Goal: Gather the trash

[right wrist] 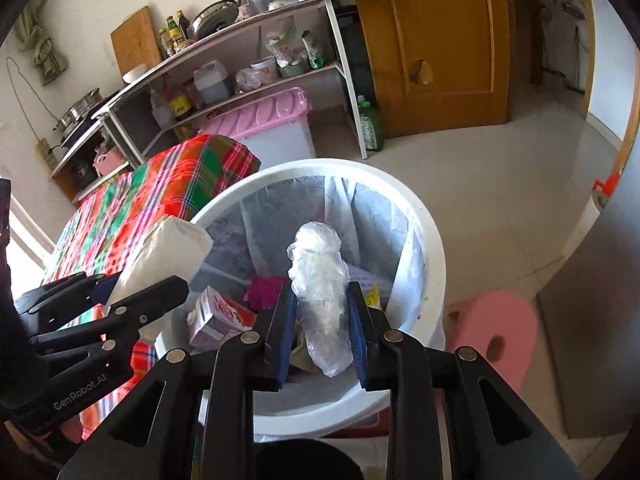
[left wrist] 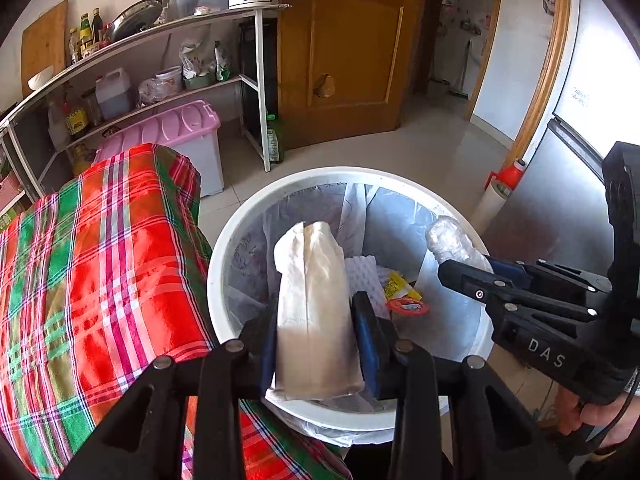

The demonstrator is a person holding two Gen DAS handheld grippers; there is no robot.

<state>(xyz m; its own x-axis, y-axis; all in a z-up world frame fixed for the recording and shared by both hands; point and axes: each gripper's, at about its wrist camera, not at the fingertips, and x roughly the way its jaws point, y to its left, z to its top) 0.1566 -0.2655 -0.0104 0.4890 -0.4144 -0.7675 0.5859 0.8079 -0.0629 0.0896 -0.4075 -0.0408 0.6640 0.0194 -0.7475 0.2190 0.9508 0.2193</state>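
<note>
Trash hangs over the white lined bin point(left wrist: 224, 248) in both hands, a step short of the drop. From the left wrist, the left gripper point(left wrist: 316, 344) has its blue-padded fingers point(left wrist: 370, 340) closed only partway, pinching a pale, crumpled paper wrapper point(left wrist: 312, 304) that stands upright between them above the near rim; the plaid-covered counter point(left wrist: 100, 272) lies just beside the bin to the left. Down in the liner sit pieces already collected: a white textured sheet point(left wrist: 364, 276), a yellow packet point(left wrist: 398, 286) and a small red-rimmed lid point(left wrist: 408, 306). At the right of this view the right gripper point(left wrist: 460, 268) reaches in over the far rim with a clear plastic wad point(left wrist: 448, 236) at its tip, a hand point(left wrist: 592, 416) on its handle. From the right wrist, the fingers point(right wrist: 358, 340) of that same gripper point(right wrist: 322, 336) are narrowly set and pressed on a crumpled clear plastic bag point(right wrist: 320, 280) held over the open mouth of the bin point(right wrist: 432, 248); below it lie a small red-and-white carton point(right wrist: 220, 316) and a magenta scrap point(right wrist: 266, 288). The left gripper point(right wrist: 152, 280) shows at the left edge with its wrapper point(right wrist: 168, 252) poised over the rim. By the look of it, gathering is largely done for these two pieces; what remains is to open both sets of fingers and let them fall. Whether more litter waits on the counter cannot be told from here.
</note>
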